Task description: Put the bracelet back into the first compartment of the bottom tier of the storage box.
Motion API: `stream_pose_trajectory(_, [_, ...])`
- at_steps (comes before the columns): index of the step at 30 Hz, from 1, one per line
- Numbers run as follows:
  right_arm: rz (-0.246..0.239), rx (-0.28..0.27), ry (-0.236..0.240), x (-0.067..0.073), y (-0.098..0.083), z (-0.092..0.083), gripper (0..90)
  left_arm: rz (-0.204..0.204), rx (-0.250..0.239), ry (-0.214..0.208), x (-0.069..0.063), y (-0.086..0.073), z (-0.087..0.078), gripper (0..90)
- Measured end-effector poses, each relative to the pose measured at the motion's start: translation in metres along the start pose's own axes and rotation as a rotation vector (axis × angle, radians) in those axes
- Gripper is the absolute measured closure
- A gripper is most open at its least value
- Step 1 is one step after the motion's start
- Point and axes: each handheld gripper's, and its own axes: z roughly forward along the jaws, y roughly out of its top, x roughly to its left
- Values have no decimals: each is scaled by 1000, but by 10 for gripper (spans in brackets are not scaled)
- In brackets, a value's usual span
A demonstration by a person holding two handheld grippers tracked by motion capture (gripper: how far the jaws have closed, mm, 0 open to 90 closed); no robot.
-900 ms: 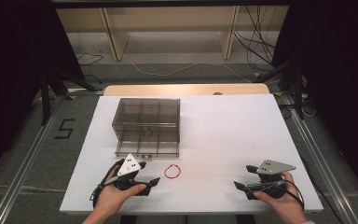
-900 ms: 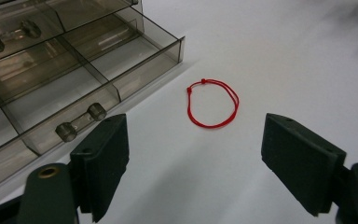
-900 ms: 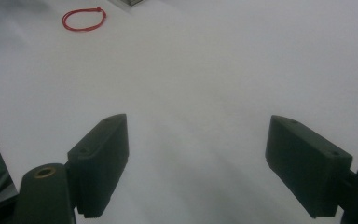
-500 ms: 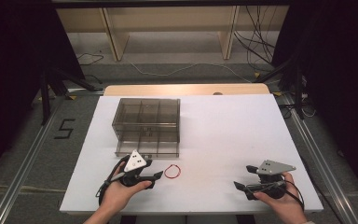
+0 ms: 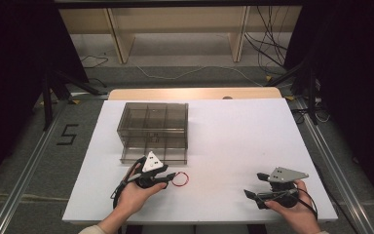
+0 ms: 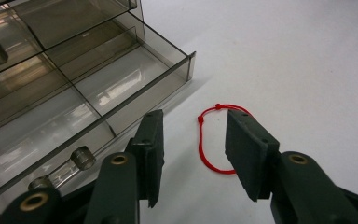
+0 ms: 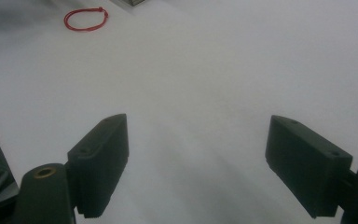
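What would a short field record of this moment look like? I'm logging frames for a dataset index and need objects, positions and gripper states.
surface: white table
container: smoky clear drawer box, left of centre, bottom drawer pulled open, its visible compartments look empty
small item: red string loop, flat on the table just in front of the drawer
left hand-held gripper: jaws open, low at the loop, straddling its near edge, not yet gripping
right hand-held gripper: jaws open wide, over bare table at the near right, holding nothing
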Motion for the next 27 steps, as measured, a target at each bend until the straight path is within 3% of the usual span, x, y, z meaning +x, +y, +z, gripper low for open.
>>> stream_pose_trajectory(12, [5,3,-1,0,0,0,219,13,21,-22,-2,8,17,649])
stream_pose_trajectory(27, [0,2,1,0,0,1,218,16,95,-46,-7,12,42,743])
